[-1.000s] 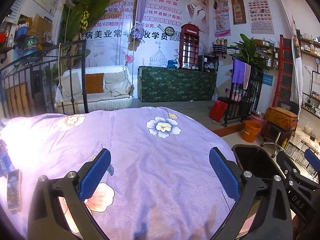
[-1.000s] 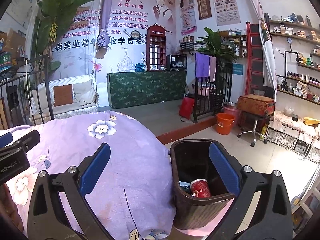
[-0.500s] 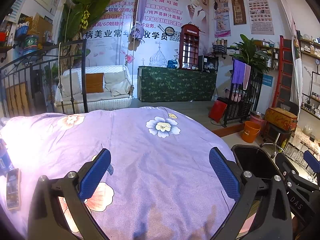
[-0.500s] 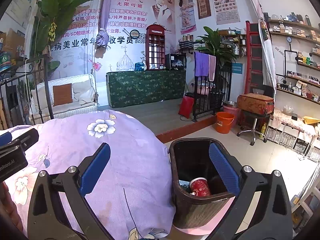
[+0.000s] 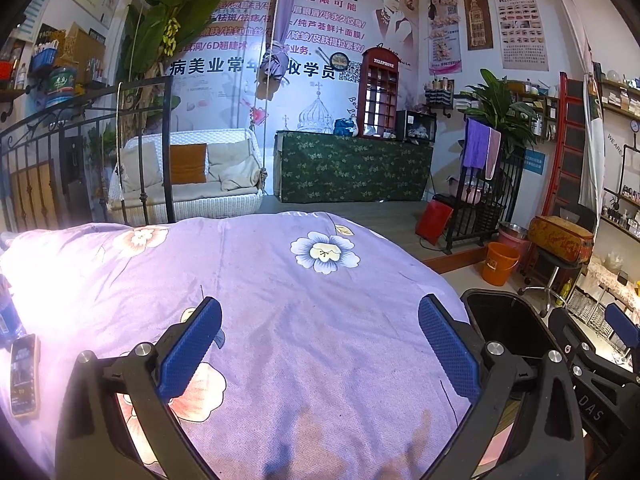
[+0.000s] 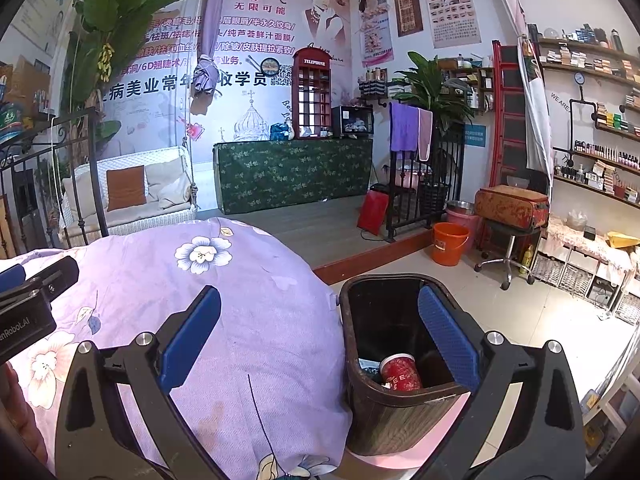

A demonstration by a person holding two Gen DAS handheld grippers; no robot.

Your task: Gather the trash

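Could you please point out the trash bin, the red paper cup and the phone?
trash bin (image 6: 400, 420), right wrist view, front wall.
red paper cup (image 6: 400, 372), right wrist view, its side.
phone (image 5: 25, 376), left wrist view, screen.

Postered wall (image 6: 256, 40) (Chinese lettering), swing seat (image 5: 192, 176).

One bin (image 6: 396, 420), one red cup (image 6: 400, 372), one phone (image 5: 25, 376).

Floral bedspread (image 5: 280, 300), perhaps phone (image 5: 24, 376) atop
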